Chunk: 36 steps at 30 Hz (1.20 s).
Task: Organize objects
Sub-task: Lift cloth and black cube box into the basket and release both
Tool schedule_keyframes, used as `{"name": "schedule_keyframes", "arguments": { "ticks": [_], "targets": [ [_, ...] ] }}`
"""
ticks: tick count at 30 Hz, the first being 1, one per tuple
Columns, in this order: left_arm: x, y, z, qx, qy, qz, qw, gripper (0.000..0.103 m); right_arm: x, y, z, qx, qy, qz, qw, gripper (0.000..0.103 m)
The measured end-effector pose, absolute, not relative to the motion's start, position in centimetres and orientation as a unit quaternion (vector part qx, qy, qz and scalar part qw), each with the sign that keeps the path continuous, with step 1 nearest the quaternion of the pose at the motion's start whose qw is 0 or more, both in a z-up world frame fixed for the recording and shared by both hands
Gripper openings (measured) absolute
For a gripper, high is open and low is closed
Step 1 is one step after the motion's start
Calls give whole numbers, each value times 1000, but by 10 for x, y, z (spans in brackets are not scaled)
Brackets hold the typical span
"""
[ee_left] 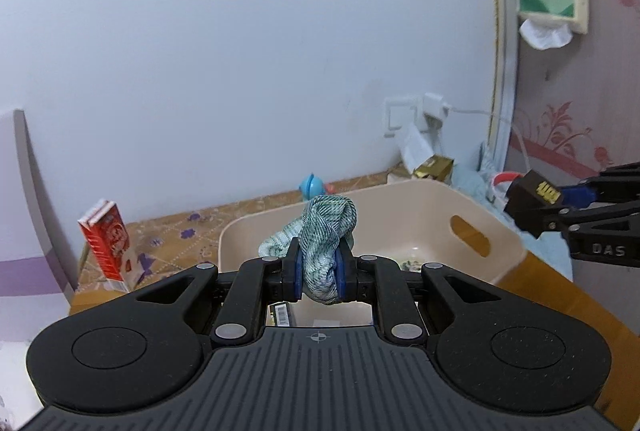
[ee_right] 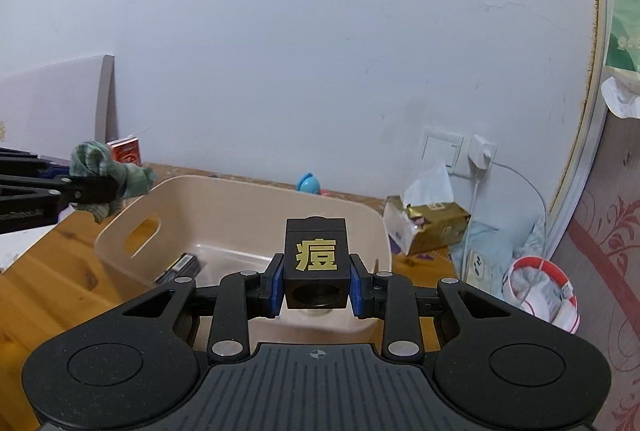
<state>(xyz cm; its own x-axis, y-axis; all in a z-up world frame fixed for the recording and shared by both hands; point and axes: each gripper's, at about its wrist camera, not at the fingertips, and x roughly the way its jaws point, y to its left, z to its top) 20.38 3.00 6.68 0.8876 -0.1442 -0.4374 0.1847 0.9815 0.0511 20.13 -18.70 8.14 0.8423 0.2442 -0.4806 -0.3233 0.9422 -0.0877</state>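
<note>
My left gripper (ee_left: 318, 277) is shut on a bunched green-and-white cloth (ee_left: 326, 231) and holds it over the near-left rim of a beige plastic basket (ee_left: 432, 199). My right gripper (ee_right: 316, 285) is shut on a black box with a gold character (ee_right: 316, 251), held above the basket's near rim (ee_right: 240, 187). Each gripper shows in the other's view: the right one with its box (ee_left: 534, 201) at the right edge, the left one with the cloth (ee_right: 102, 169) at the left. A dark flat item (ee_right: 180, 267) lies in the basket.
A red-and-white carton (ee_left: 106, 243) stands left of the basket on the wooden table (ee_right: 52, 271). A blue toy (ee_right: 309, 184) sits by the wall. A gold tissue pack (ee_right: 434, 223), a light-blue cloth (ee_right: 488, 243) and a red-rimmed tub (ee_right: 540, 291) lie to the right. A charger (ee_right: 482, 153) is plugged in.
</note>
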Motion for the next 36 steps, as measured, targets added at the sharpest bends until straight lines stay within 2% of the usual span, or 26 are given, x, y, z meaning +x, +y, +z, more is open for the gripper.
{"name": "schedule_keyframes", "arguments": {
  "ticks": [6,16,19,20,21,22,23,24,25,27,30,34,36],
  "targets": [
    [251,26,38,20,285,-87,954,15,237,-180,75,-88,259,139,952,30],
    [282,21,2,14,363,-83,928,18,276,-161,34,-121,322,135,929,30],
    [283,23,0,-1,375,-86,923,25,282,-157,23,-131,341,137,921,30],
    [283,23,0,-1,378,-86,922,34,283,-156,21,-133,347,138,918,30],
    [282,23,0,0,377,-84,923,46,284,-155,18,-130,350,141,917,31],
    [280,23,2,2,374,-81,924,53,284,-156,18,-127,350,142,917,32],
    [277,23,4,2,368,-80,927,59,284,-156,19,-127,349,141,918,38],
    [274,23,7,0,360,-82,929,64,283,-157,20,-129,346,140,919,40],
    [271,23,10,-1,356,-82,931,67,281,-158,21,-131,341,140,920,41],
    [262,24,19,-4,341,-80,937,73,275,-160,25,-133,331,137,924,54],
    [245,24,33,7,317,-78,945,82,261,-164,35,-127,310,136,932,64],
    [217,24,49,25,292,-82,953,85,238,-174,49,-113,291,137,940,75],
    [204,24,53,30,288,-89,953,86,229,-178,51,-112,286,136,942,87]
  ]
}}
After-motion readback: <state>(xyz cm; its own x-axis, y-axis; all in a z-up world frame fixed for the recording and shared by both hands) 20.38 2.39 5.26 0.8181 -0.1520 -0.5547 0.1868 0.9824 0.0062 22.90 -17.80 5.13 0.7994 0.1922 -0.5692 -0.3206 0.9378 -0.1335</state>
